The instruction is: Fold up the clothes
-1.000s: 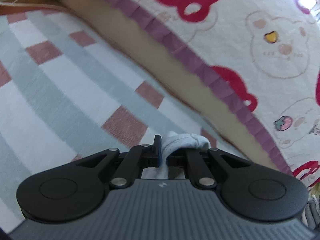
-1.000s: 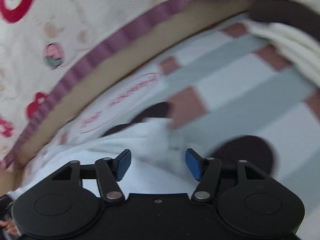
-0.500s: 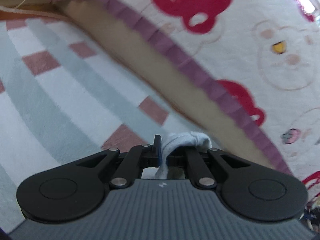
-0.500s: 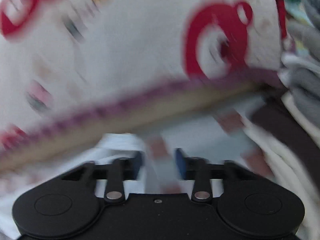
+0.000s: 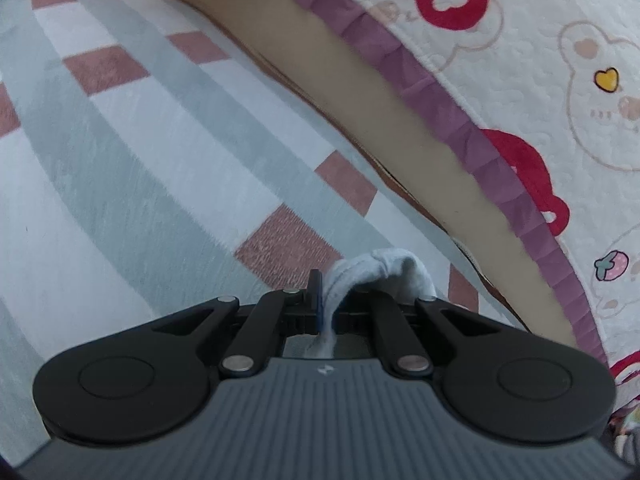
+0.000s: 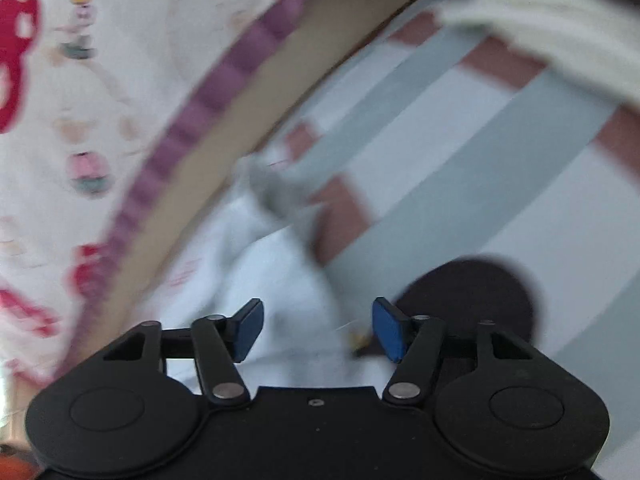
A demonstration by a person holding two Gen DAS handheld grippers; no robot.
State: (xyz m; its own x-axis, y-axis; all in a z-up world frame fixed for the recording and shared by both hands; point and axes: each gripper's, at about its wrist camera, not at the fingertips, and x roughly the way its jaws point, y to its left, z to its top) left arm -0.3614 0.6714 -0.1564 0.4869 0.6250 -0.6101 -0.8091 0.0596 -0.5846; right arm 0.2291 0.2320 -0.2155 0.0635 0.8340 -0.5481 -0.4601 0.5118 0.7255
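Note:
My left gripper (image 5: 328, 294) is shut on a bunched fold of the white garment (image 5: 384, 266), held just above the checked mat (image 5: 160, 160). In the right wrist view the same white garment (image 6: 280, 280), with faint pink print, lies crumpled along the bed's edge, its grey edge (image 6: 280, 192) sticking out farther ahead. My right gripper (image 6: 318, 330) hovers over the garment's near part. Its jaws are closing, the blue pads stand apart, and cloth lies below the gap without either pad pressing on it. A dark brown round patch (image 6: 472, 292) shows just right of the gripper.
A quilt with red bears, bunnies and a purple frill (image 5: 520, 60) hangs over a beige bed side (image 5: 360, 100) along the mat. A pile of cream and dark brown clothes (image 6: 560, 32) sits at the far right on the mat.
The right view swung up toward the quilt, then back down over the white garment, blurred throughout. The left gripper sank slightly toward the mat with the fold still in it.

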